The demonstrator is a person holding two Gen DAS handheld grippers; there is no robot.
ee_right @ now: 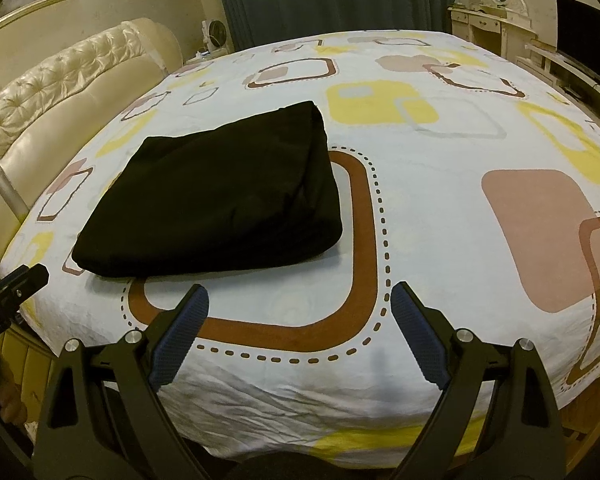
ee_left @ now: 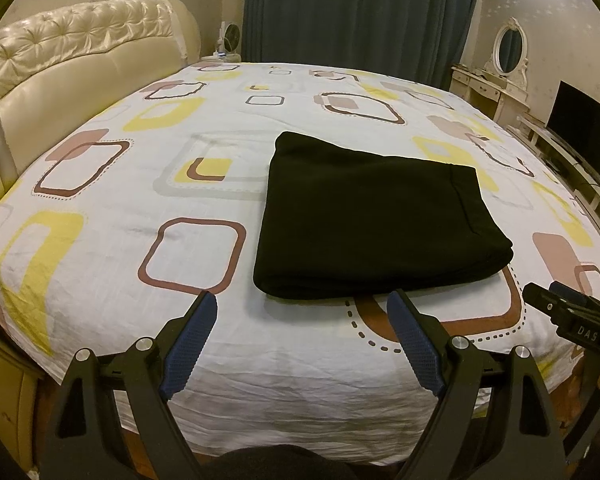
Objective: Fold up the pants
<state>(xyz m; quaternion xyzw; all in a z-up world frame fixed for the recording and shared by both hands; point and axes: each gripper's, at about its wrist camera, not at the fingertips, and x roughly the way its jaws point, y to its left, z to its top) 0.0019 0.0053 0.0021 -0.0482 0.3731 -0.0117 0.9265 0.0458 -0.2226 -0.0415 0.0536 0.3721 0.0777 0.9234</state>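
While the black pants (ee_left: pixel 376 216) lie folded into a thick rectangular bundle on the bed (ee_left: pixel 100 200), we hold both tools back from them at the near edge of the mattress. Starting at the left of the left wrist view, we see the cream tufted headboard (ee_left: pixel 80 52) running along the bed's side, then the white sheet printed with yellow, pink and brown rounded squares. The left tool (ee_left: pixel 302 308) hangs released, its two blue-padded fingers (ee_left: pixel 188 344) spread wide with nothing between them; its tips sit just short of the bundle's near fold, not touching it. The pants rest right of the bed's centre in this view, partly covering a large brown printed outline with a dotted border. Further right, the tip of the right tool (ee_left: pixel 572 312) pokes in at the frame's edge, and beyond the bed stand a white dressing table with an oval mirror (ee_left: pixel 510 46) and a dark television (ee_left: pixel 584 128). Behind the bed hangs a dark teal curtain (ee_left: pixel 360 12).

In the right wrist view the left tool (ee_right: pixel 12 292) shows at the far left edge, and the pants (ee_right: pixel 216 196) lie to the left of centre. The right tool (ee_right: pixel 300 298) is likewise released, its fingers (ee_right: pixel 416 340) wide apart over the brown outline, clear of the fabric and holding nothing.
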